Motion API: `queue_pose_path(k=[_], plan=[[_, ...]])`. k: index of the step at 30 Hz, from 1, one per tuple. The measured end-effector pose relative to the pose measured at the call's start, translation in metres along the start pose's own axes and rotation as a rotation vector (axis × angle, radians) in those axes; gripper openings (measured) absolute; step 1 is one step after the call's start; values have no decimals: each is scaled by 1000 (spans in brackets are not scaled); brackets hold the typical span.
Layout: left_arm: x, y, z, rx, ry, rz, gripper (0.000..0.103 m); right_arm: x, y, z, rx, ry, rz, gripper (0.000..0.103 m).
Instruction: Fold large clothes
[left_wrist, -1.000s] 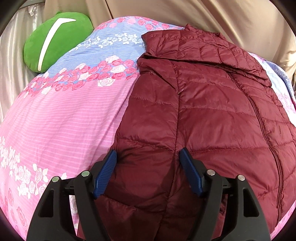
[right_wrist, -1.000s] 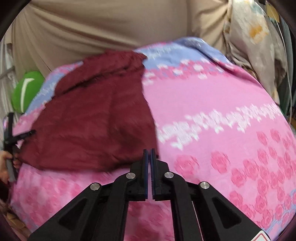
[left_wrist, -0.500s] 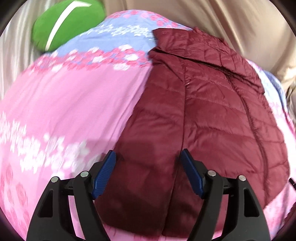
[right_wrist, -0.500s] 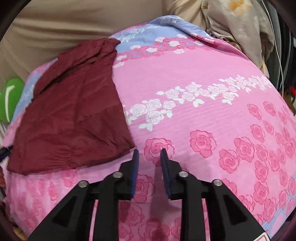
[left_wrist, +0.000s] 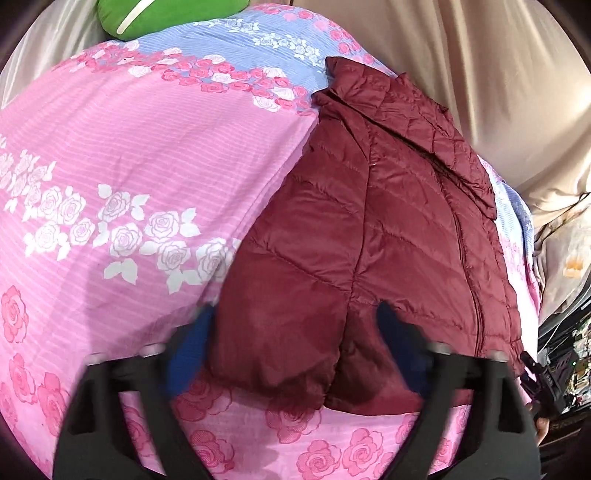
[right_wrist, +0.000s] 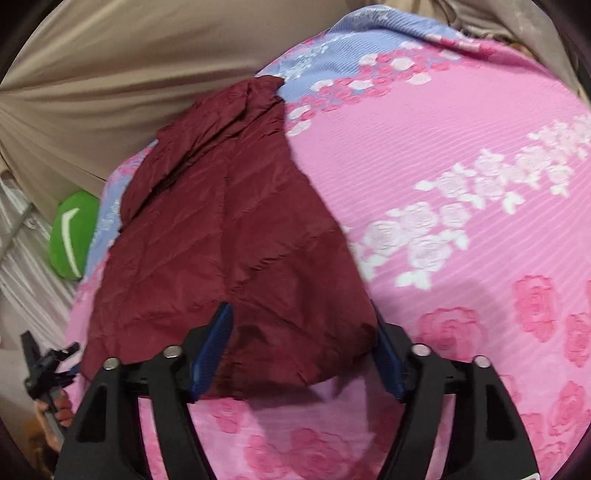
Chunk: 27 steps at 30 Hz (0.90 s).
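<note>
Our left claw (left_wrist: 295, 347) sits low in its frame, blurred, its jaws spread and closing, with the near hem of the maroon down jacket (left_wrist: 369, 229) between them; we cannot see the pads pressing the fabric yet. Our right claw (right_wrist: 301, 354) is also low in its frame, jaws spread and opening, straddling the other near corner of the same hem without pinching it. We judge that both are set at the bottom edge so the hem can be lifted evenly and carried up toward the collar.

The jacket lies flat on the bed, zipped front up, sleeves already tucked so it forms a narrow slab. In the left view it runs from lower centre to the upper right of the frame, collar farthest away; in the right view it fills the left-centre, collar toward the top. That lengthwise lie suits a fold from hem to collar.

Under it spreads the pink rose-print bedspread (left_wrist: 129, 155), with a blue band near the far edge. A green cushion (left_wrist: 166, 14) rests at the top left of the left view, well apart from the jacket. Beige curtain fabric (right_wrist: 110, 74) hangs behind the bed. At the lower left edge of the right view, a hand (right_wrist: 55, 410) grips the other tool's handle.
</note>
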<state>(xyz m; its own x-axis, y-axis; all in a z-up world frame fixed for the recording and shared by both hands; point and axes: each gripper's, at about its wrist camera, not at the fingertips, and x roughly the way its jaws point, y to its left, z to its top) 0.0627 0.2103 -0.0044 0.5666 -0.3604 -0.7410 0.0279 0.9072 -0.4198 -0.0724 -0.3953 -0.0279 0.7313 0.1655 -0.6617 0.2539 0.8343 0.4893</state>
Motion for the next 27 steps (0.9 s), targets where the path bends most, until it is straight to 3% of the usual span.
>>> queue_pose_path(k=[1,2,4,7,13,16,21,24,27], plan=[[1,1,1,3,11,-1,37,2,0,1,4,11,22,28],[2,3,1,-3,22,-15,31,4,1,2,7,21,35,13],[2,7,1,-25,50,-83,11,0,7,2,1,1,43,6],[-13,1,-4,7,13,-98,4,-20,23,-3,-57,-80,51,3],[-76,-16,-16,82,-102,-168,2,-78,46,-21,-149,-213,98,3],[-124,-19,-27,110,-189,-221,2,-120,57,-39,-239,-300,131,3],[-218,-20,-52,153,-412,-296,2,-207,76,-72,-398,-498,224,2],[-261,-17,-66,157,-527,-316,2,-254,83,-89,-448,-622,303,2],[-286,-14,-71,150,-587,-332,2,-283,84,-97,-458,-702,377,2]])
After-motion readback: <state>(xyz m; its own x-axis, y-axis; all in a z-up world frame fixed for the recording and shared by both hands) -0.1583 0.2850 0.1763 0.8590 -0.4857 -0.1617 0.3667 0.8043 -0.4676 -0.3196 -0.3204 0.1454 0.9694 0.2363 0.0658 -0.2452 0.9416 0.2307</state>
